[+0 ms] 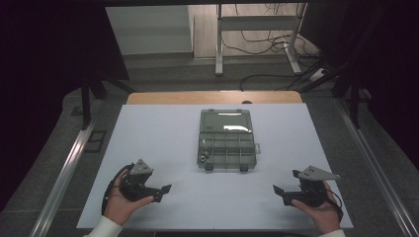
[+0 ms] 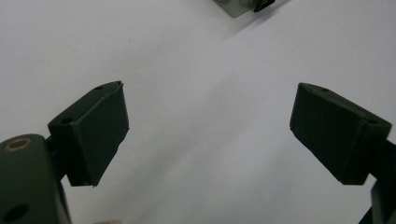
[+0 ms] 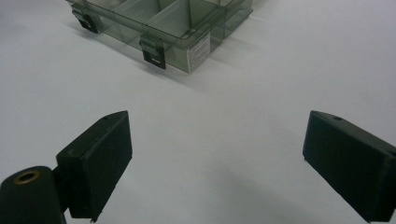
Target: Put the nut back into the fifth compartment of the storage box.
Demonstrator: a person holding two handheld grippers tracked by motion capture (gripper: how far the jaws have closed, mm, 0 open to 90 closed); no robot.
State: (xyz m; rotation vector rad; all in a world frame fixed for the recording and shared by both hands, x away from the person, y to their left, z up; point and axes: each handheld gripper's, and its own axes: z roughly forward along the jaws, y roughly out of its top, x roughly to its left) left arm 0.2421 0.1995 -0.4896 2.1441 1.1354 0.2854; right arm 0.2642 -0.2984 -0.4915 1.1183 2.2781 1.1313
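I have the left tool resting low at the near left of the bench, its jaws spread wide with nothing between them; in the left gripper view I look past both black pads at bare white surface. The right tool sits the same way at the near right, jaws wide apart and empty. Between them and farther from me lies the compartment box, a clear greenish organiser lying open near the middle of the bench, its lid laid back flat on the far side and its divided tray toward me. Its long axis, lid to latches, runs away from me, so the two dark latches on the front edge face my side. From the left tool the box lies ahead and to the right; from the right tool, ahead and to the left. Both stand well apart from it, neither clearly nearer. Something small and metallic sits in the near-left compartment, too small for me to identify. In the left gripper view the box is cut off to one corner at the top edge; in the right gripper view its far half runs out of frame.
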